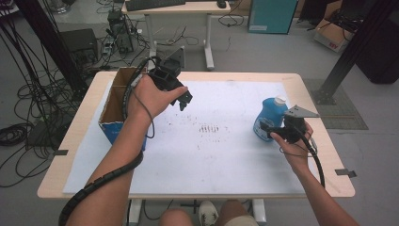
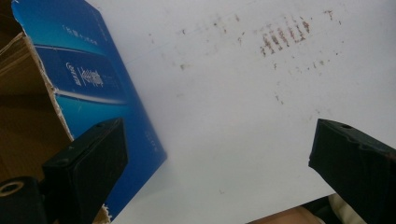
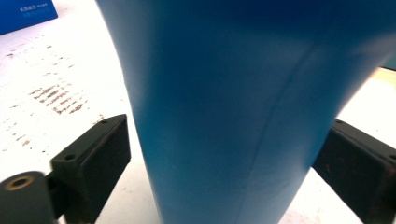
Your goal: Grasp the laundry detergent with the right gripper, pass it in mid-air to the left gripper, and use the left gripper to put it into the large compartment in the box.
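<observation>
A blue plastic bottle (image 1: pixel 269 113) with a white cap stands upright on the white sheet at the right. My right gripper (image 1: pixel 269 129) reaches around its lower body from the near side. In the right gripper view the bottle (image 3: pixel 233 93) sits between the two jaws of the right gripper (image 3: pixel 224 149); a thin gap shows at the left jaw, and the right jaw lies at the bottle's edge. My left gripper (image 1: pixel 182 99) hangs open above the sheet beside an open blue cardboard box (image 1: pixel 111 130). Nothing is between the jaws of the left gripper (image 2: pixel 217 144), and the box (image 2: pixel 88 79) lies to their left.
A white sheet (image 1: pixel 226 155) with brownish smudges (image 1: pixel 209 128) covers the wooden table. The box stands at the table's left edge. Beyond the table are a desk (image 1: pixel 176 9), cables on the floor and a black post (image 1: pixel 348 52) at the right.
</observation>
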Demonstrator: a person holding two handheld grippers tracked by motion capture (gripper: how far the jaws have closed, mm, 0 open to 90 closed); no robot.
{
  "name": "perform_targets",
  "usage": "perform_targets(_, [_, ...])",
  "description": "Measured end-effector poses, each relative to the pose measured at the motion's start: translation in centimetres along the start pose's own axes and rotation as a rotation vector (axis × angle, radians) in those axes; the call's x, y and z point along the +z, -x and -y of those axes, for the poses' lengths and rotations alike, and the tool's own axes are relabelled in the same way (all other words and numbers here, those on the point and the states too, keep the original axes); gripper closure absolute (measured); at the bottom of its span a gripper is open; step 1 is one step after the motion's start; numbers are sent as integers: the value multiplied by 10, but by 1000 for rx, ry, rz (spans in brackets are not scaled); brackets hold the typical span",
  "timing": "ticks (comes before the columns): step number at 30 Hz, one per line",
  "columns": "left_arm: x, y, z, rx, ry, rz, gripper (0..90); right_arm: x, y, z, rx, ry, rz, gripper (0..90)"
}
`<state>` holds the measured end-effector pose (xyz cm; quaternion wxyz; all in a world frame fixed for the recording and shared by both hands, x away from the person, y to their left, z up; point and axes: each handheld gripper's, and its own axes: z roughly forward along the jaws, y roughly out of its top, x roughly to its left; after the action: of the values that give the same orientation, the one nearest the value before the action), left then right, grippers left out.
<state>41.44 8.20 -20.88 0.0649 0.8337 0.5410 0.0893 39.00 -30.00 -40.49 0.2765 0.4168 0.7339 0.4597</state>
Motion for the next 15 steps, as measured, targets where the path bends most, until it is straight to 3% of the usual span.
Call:
perform_targets(8, [2, 1, 1, 6, -9, -2, 49, 0, 0, 0, -16, 5, -7, 215])
perform_targets(10, [2, 1, 1, 5, -10, -3, 49, 0, 0, 0, -20, 12, -16, 296])
perform_targets(15, [2, 0, 2, 0, -11, -8, 49, 1, -1, 1, -23, 12, -38, 400])
